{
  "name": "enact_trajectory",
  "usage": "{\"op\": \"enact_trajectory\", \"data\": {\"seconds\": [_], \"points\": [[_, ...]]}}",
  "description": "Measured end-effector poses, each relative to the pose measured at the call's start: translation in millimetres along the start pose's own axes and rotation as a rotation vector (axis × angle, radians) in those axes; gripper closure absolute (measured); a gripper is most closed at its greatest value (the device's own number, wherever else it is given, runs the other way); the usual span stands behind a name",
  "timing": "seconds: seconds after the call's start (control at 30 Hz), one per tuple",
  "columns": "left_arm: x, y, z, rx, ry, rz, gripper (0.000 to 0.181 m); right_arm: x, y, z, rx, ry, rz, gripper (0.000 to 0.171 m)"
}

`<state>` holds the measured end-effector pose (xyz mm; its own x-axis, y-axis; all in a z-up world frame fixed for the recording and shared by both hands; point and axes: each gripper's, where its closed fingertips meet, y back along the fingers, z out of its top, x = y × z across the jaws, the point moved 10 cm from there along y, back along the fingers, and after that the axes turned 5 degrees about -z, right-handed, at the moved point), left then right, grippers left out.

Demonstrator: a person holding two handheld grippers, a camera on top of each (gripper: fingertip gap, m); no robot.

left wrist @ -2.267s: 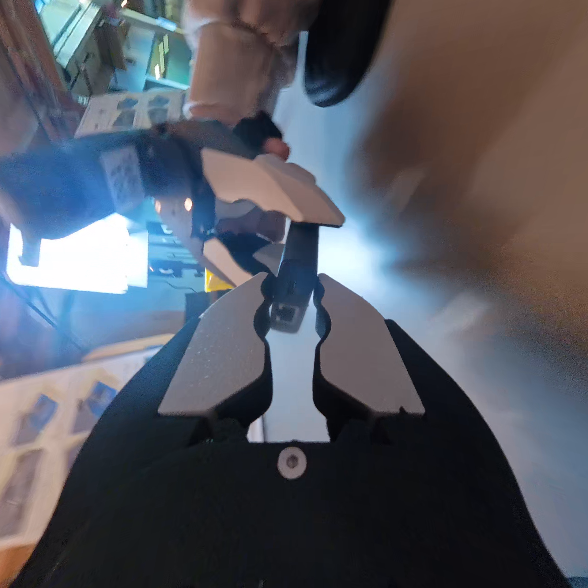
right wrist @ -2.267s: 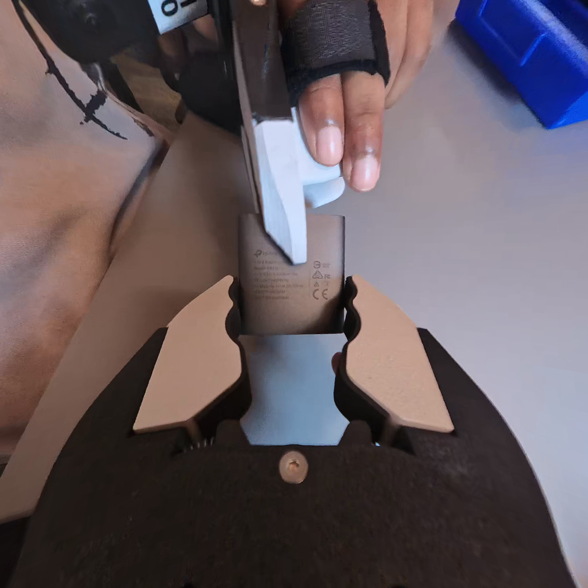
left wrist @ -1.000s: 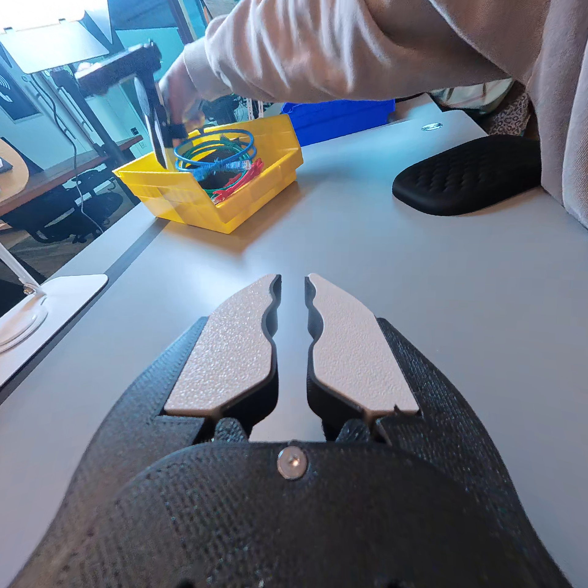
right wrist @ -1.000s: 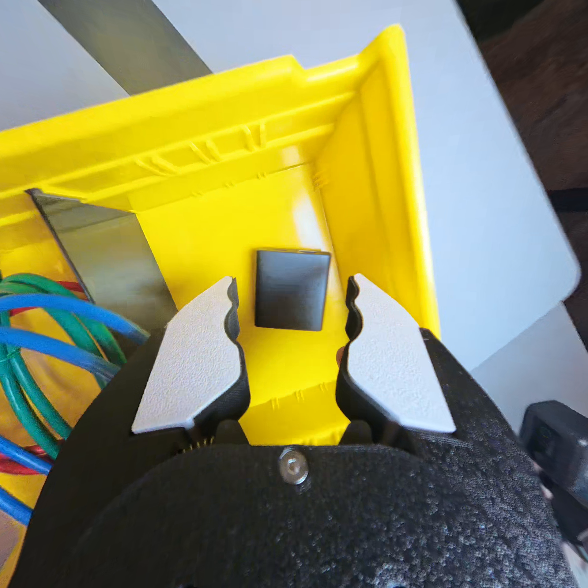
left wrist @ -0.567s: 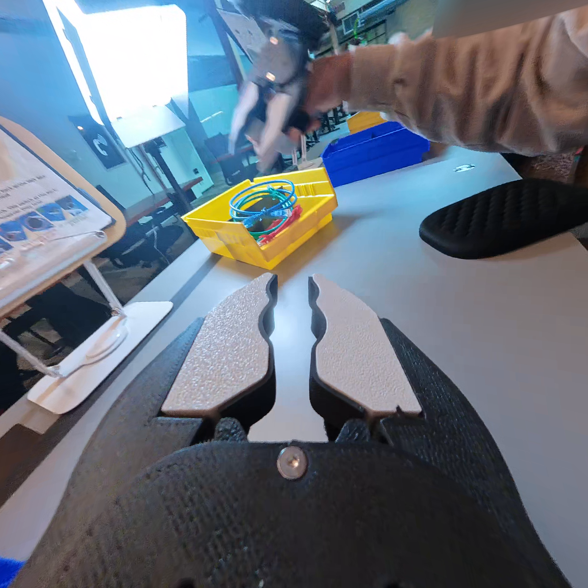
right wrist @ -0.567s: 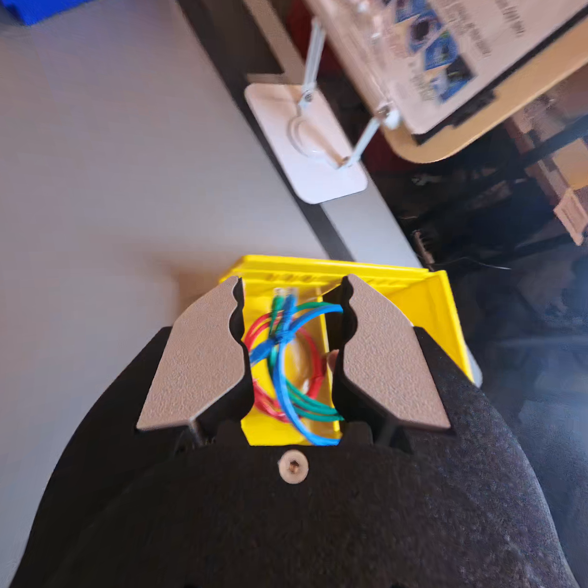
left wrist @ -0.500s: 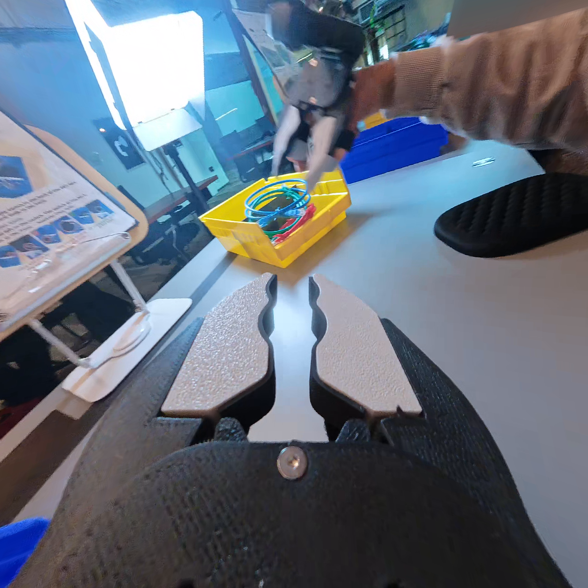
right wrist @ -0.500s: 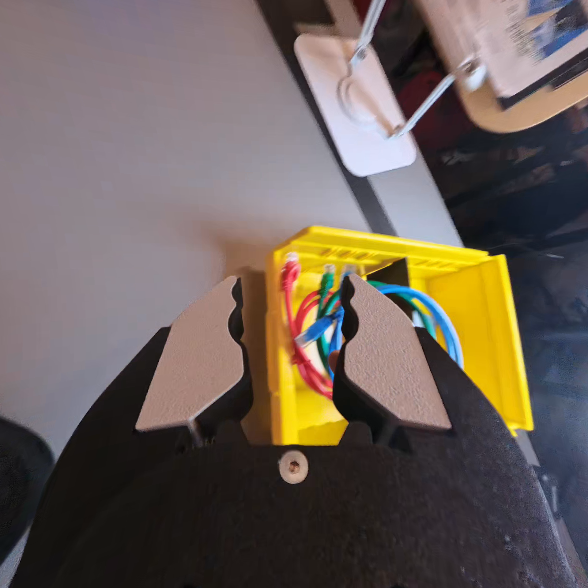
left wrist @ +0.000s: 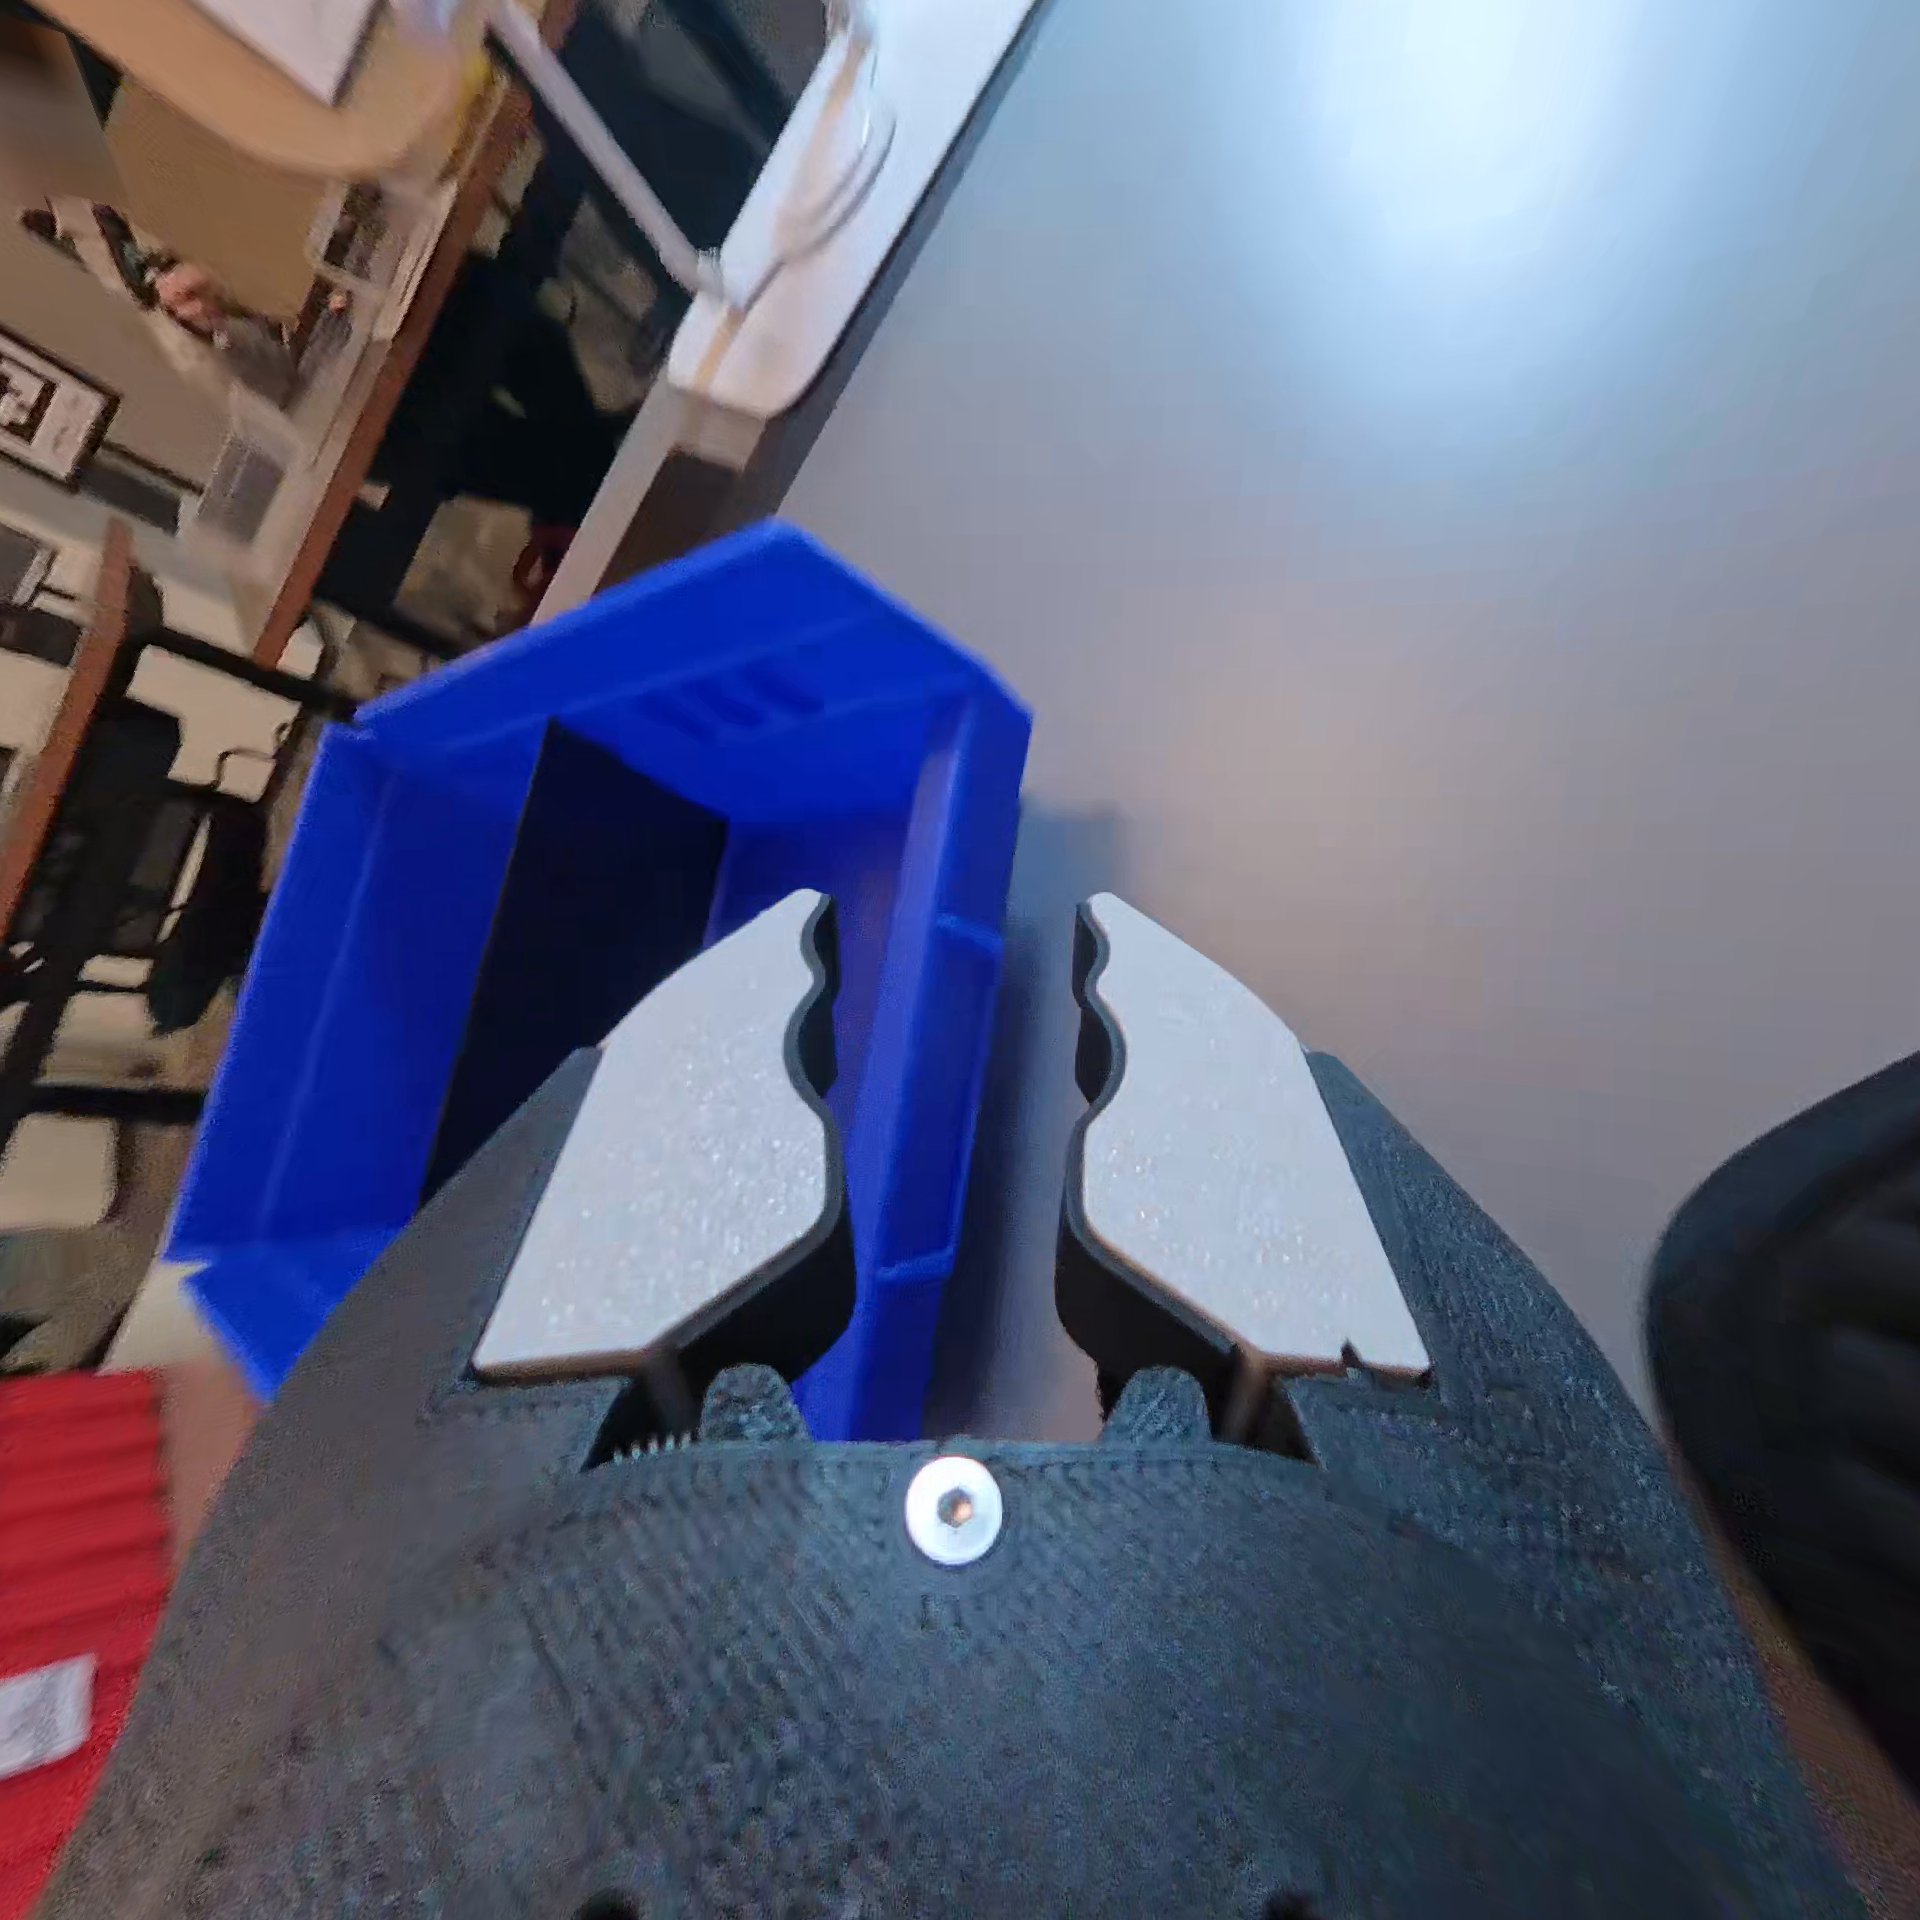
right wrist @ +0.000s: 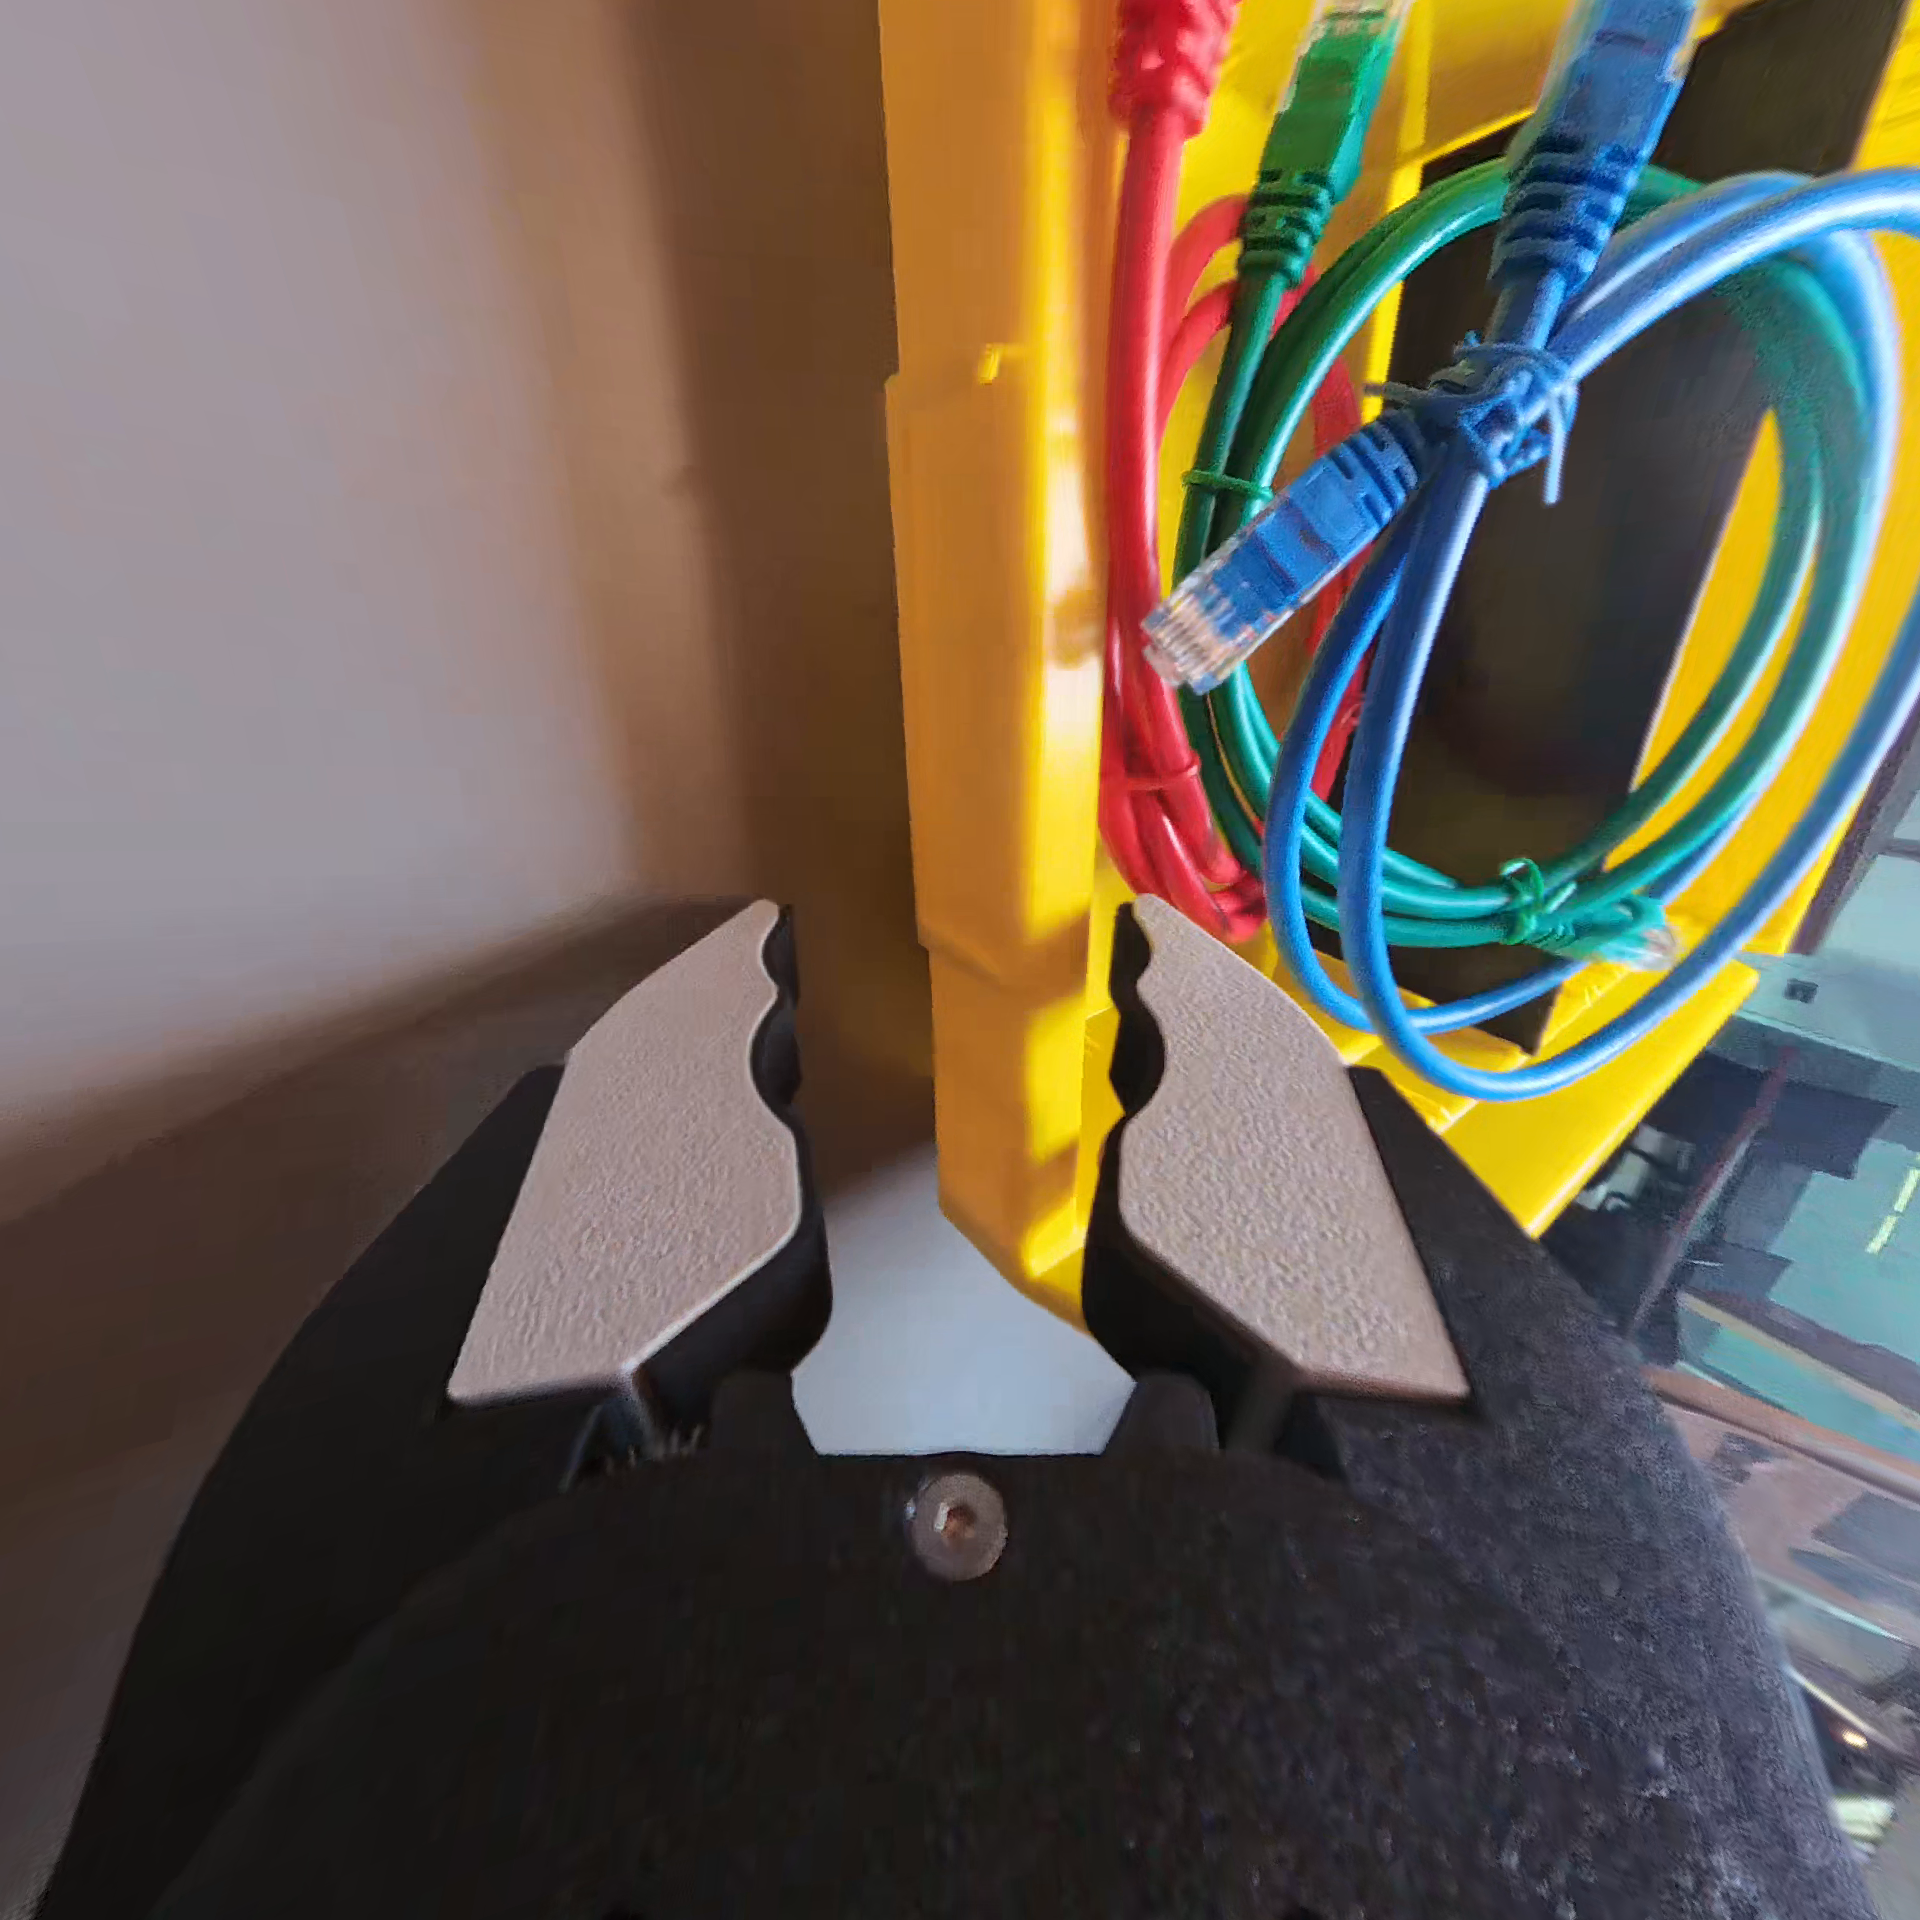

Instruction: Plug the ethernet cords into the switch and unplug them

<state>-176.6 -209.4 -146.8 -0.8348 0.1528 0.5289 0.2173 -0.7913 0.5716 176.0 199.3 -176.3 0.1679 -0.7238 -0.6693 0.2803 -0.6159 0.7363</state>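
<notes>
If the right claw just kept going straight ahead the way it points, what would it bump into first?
Most likely the side wall of the yellow bin: that wall runs right between the open fingers of the right claw. The coiled cords lie inside, off to one side. Depth is hard to judge here.

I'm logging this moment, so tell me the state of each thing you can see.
Left hand-held gripper: open, straddling the bin wall.
Blue bin: looks empty.
Right hand-held gripper: open, astride the bin wall.
Yellow bin: holds cords.
Red cord, green cord, blue cord: coiled, tied, unplugged.
</notes>
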Motion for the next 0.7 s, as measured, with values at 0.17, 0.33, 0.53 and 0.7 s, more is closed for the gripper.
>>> {"op": "enact_trajectory", "data": {"seconds": [0.17,0.33,0.53,0.7], "points": [[8,-17,-24,0.238,-0.056,0.017,0.126,-5,-11,6,0.01,0.106,-0.037,0.14],[11,-39,-42,0.386,-0.113,0.013,0.143,18,12,-3,-0.063,0.18,-0.038,0.14],[0,-46,-34,0.356,-0.208,0.073,0.15,80,64,-15,-0.182,0.308,-0.106,0.14],[-38,-50,1,0.227,-0.32,-0.009,0.15,109,96,-19,-0.306,0.222,-0.144,0.134]]}}
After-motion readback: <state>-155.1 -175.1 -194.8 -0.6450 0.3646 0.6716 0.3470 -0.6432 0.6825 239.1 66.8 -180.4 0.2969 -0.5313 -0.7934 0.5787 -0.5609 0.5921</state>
